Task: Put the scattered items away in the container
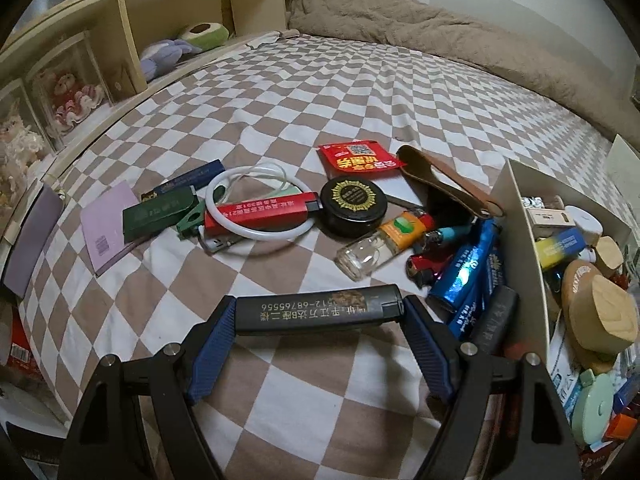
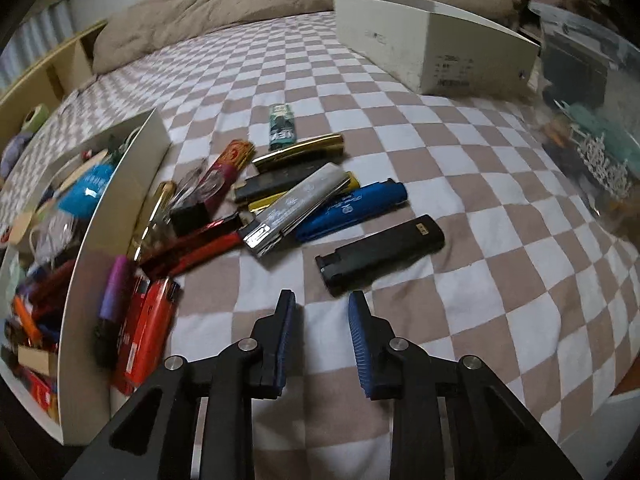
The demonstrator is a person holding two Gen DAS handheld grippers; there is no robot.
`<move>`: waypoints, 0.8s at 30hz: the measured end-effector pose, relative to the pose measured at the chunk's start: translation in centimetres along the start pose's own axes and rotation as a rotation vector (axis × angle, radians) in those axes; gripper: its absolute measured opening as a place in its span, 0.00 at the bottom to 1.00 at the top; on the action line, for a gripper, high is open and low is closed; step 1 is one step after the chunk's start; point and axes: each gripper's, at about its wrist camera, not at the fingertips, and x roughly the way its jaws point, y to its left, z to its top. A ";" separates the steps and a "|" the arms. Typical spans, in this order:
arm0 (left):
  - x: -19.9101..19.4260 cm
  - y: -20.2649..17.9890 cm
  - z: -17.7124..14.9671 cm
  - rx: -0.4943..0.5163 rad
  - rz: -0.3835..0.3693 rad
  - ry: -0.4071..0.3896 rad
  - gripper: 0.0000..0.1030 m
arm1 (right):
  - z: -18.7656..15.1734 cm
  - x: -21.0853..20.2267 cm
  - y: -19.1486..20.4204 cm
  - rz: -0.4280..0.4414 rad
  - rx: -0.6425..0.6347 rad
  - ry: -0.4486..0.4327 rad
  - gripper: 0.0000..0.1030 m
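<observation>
**Lighter gripped beside a filling box on a chequered bed**

In the left wrist view, the left gripper (image 1: pixel 320 312) is clamped end to end on a dark grey rectangular lighter (image 1: pixel 318 309) printed with pale characters, low in the frame above the brown-and-white chequered bedsheet (image 1: pixel 280 92). At right stands the open white cardboard box (image 1: pixel 520 216), crowded with small items; a glossy round black tin (image 1: pixel 354 206) and a clear glass bottle (image 1: pixel 362 256) lie mid-frame. Only the right wrist view shows the right gripper (image 2: pixel 322 308), its ribbed blue pads narrowly parted on nothing, and beyond it a matte black flat lighter (image 2: pixel 380 254), a blue lighter (image 2: pixel 352 208) and a silver metal case (image 2: pixel 294 208).
</observation>
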 end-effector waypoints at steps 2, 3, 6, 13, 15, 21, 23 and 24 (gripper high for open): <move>0.0 -0.1 0.0 -0.002 -0.011 0.002 0.79 | 0.0 0.0 0.1 0.007 -0.020 0.013 0.61; 0.1 -0.1 0.0 -0.001 -0.014 0.003 0.79 | -0.1 -0.2 0.1 -0.021 -0.038 0.008 0.95; 0.1 -0.2 0.1 -0.002 -0.030 -0.002 0.79 | 0.0 -1.0 -0.1 -0.120 -0.135 -0.048 1.00; -0.9 -0.7 0.4 -0.020 -0.096 -0.048 0.79 | 2.4 0.5 -2.4 -0.100 -0.229 0.001 1.00; -1.3 -0.8 0.5 -0.027 -0.100 -0.065 0.79 | 2.8 1.3 -1.9 -0.092 -0.275 0.016 1.00; -1.9 -1.2 0.6 -0.026 -0.132 -0.092 0.79 | 3.2 3.4 -1.4 -0.038 -0.292 0.072 0.96; -1.9 -1.5 0.6 -0.014 -0.124 -0.094 0.79 | 3.4 3.3 -1.8 -0.013 -0.245 0.063 0.74; -2.0 -1.6 0.5 -0.009 -0.121 -0.095 0.79 | 3.5 3.1 -2.1 0.011 -0.208 0.063 0.61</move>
